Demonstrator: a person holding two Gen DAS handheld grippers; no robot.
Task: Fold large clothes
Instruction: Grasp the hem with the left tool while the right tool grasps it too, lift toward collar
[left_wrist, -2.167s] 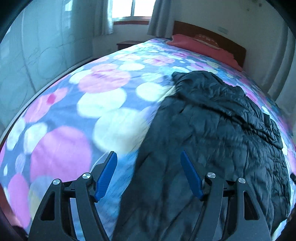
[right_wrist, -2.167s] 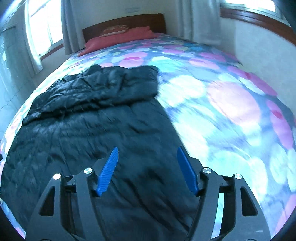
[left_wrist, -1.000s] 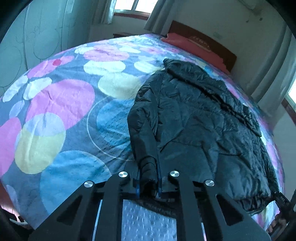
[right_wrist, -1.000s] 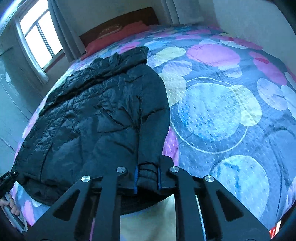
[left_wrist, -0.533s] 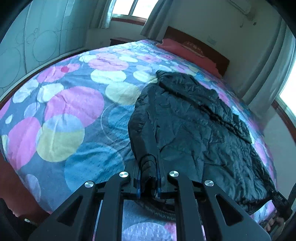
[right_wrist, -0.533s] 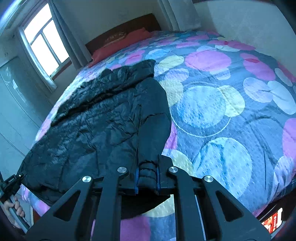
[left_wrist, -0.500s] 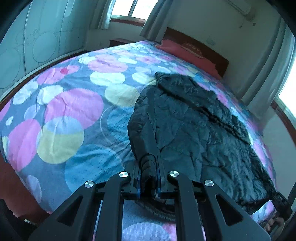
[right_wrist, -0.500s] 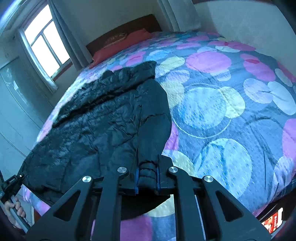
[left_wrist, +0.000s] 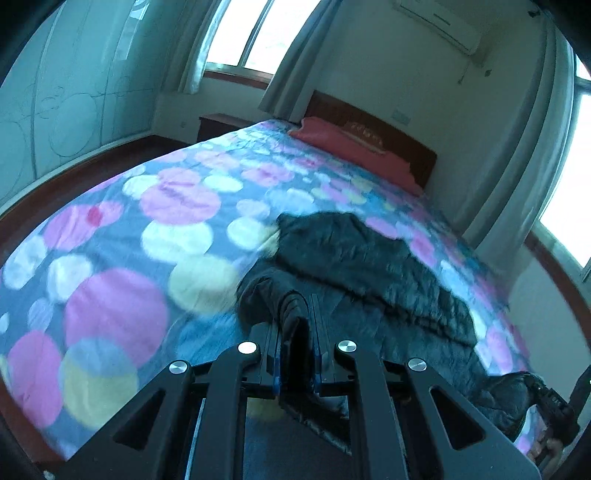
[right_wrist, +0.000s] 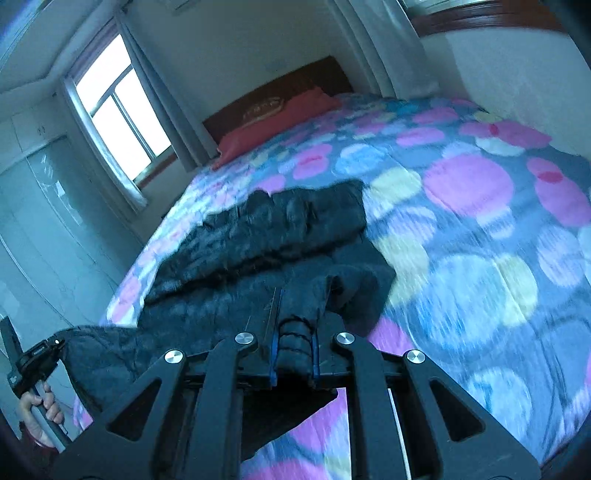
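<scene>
While both views blur a bit, the room reads clearly: pale walls, a window (left_wrist: 255, 33) with grey curtains (left_wrist: 295, 59) behind the bed's far left corner in the left wrist view, an air conditioner (left_wrist: 436, 22) high on the wall, a frosted wardrobe panel (left_wrist: 55, 99) with curved line art at left. Bed (left_wrist: 110, 258) fills most of both views, covered with a grey-blue quilt printed with pink, white, yellow and blue circles. Dark wooden headboard (left_wrist: 373, 129) at far end, red pillow (left_wrist: 351, 144) against it, small dark nightstand (left_wrist: 218, 123) beside the bed head. Reddish wood floor strip (left_wrist: 55, 184) along the bed's left side.

Black puffer jacket (left_wrist: 369, 266) lies on the near half of the bed, its near edge raised off the quilt, upper part bunched toward the headboard. Left gripper (left_wrist: 295, 347) is clamped tight on a jacket cuff, blue pads pressing the fabric. Right gripper (right_wrist: 293, 350) likewise pinches a ribbed cuff (right_wrist: 293, 343), sleeve hanging from it. In the right wrist view the other gripper holds the jacket's far corner at lower left, with a hand (right_wrist: 37, 410) on its handle.
</scene>
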